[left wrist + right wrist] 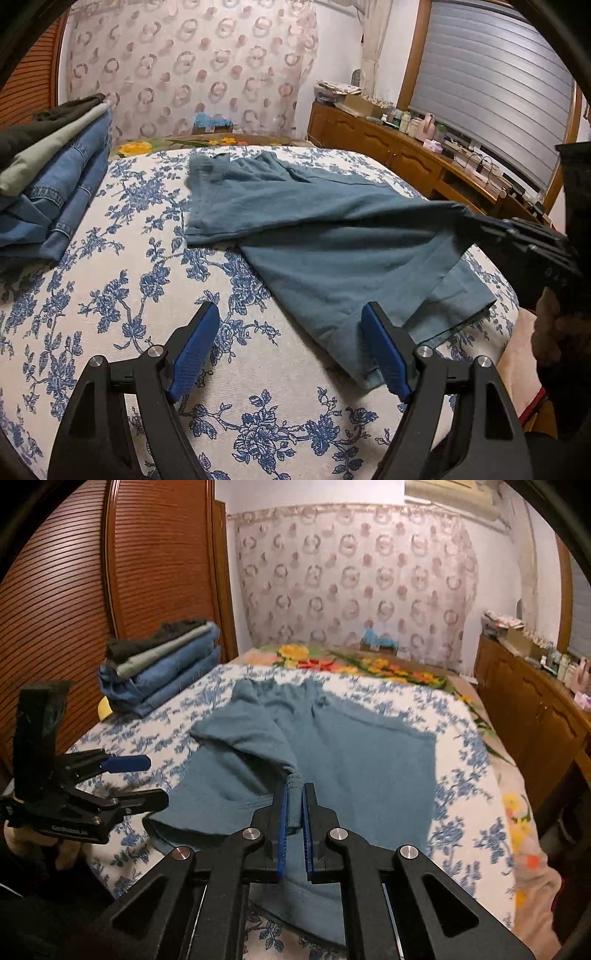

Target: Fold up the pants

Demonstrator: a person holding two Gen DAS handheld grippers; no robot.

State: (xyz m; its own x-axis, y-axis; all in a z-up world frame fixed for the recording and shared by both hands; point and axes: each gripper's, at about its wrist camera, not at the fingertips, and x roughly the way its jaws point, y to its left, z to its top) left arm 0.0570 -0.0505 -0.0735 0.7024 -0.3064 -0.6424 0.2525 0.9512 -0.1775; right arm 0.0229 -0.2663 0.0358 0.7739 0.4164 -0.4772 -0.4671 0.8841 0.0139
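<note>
Teal pants (332, 240) lie spread on the bed's blue-flowered sheet (129, 295), waistband toward the far end. My right gripper (294, 788) is shut on a bunched edge of the pants (369, 768), and the pinched cloth is lifted a little off the bed. In the left wrist view the right gripper (476, 219) reaches in from the right, holding that same edge. My left gripper (291, 308) stands open just above the sheet, its right pad beside the near leg hem, with nothing between the pads. The right wrist view shows the left gripper (155, 781) open at the left.
A stack of folded jeans and other clothes (55, 177) sits at the bed's far left, in front of a louvred wooden wardrobe (74, 609). A wooden sideboard (388, 147) with bottles runs along the right wall. A flowered blanket (369, 664) lies beyond the sheet.
</note>
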